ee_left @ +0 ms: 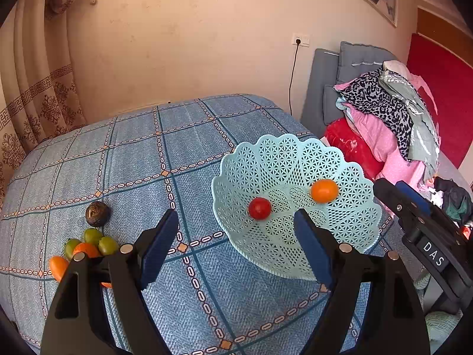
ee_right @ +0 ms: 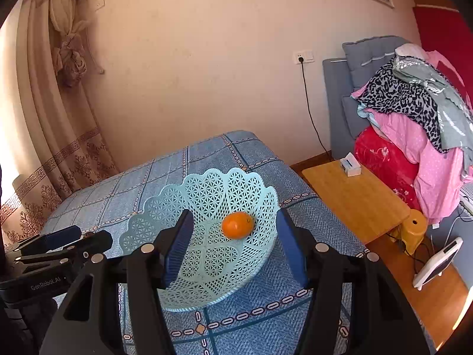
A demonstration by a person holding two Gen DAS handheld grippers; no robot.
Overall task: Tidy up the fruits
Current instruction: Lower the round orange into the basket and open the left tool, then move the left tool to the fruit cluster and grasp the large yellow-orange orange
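**Two fruits in the basket, more waiting on the bed**

Both grippers gape wide and carry nothing. The left gripper (ee_left: pixel 236 236) hovers beside the basket (ee_left: pixel 348 236), with the loose fruit cluster (ee_left: pixel 88 244) just to its left; the likely next move is a swing there to pick one. The right gripper (ee_right: pixel 233 245) faces the orange fruit (ee_right: pixel 238 224). Only the left view shows the red tomato (ee_left: pixel 259 208), the cluster and a dark round fruit (ee_left: pixel 97 214) beyond it.

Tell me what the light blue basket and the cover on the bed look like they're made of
The basket looks like moulded plastic, pale turquoise with a slight sheen: its walls are a regular pierced lattice with a scalloped rim, and it holds its shape rigidly. The bed cover looks like woven fabric, matte: a fine herringbone-like texture shows in the blue, with a printed or woven grid of chain-link lines. The exact fibre cannot be told.
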